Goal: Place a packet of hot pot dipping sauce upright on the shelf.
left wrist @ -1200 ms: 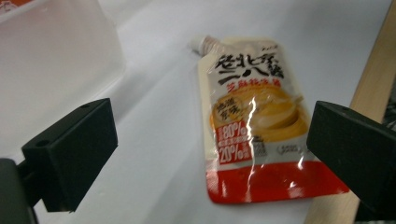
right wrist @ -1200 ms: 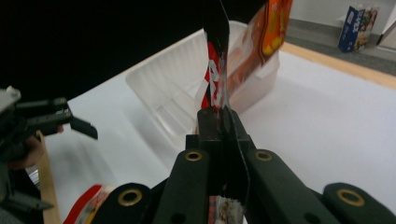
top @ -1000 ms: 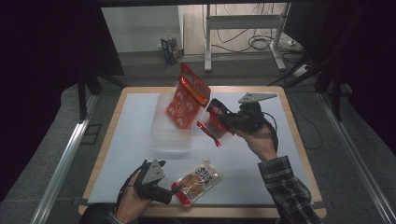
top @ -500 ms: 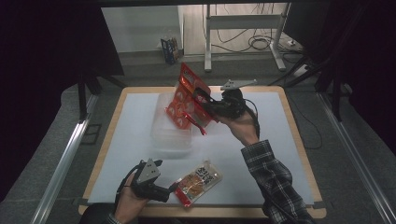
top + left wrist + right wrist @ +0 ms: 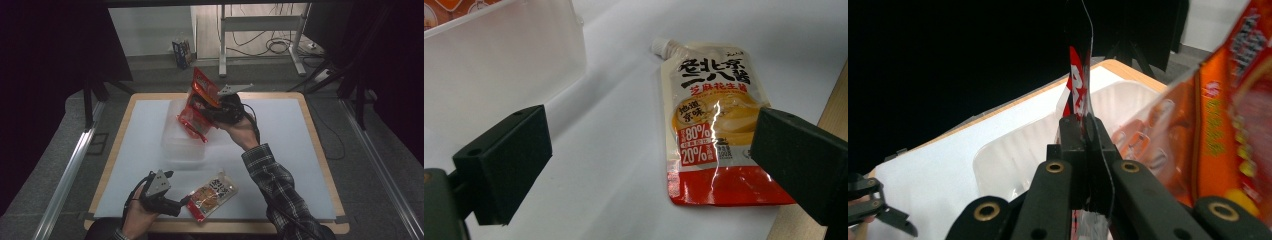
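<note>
Right gripper (image 5: 212,116) clamped on a thin red packet (image 5: 1076,85), edge pinched between the jaws, packet held upright over the clear plastic bin (image 5: 175,140). A larger orange snack bag (image 5: 204,86) sits just beside it, standing in the far end of the bin and leaning out over the rim. Left gripper (image 5: 184,202) near the front edge of the worktop (image 5: 280,145), on the near side of the bin, jaws wide apart, gripping nothing. Sauce pouch (image 5: 711,125) lies flat on the worktop in front of the bin, spout toward the bin; in the left gripper view its lower corner sits just behind one jaw, contact can't be told.
</note>
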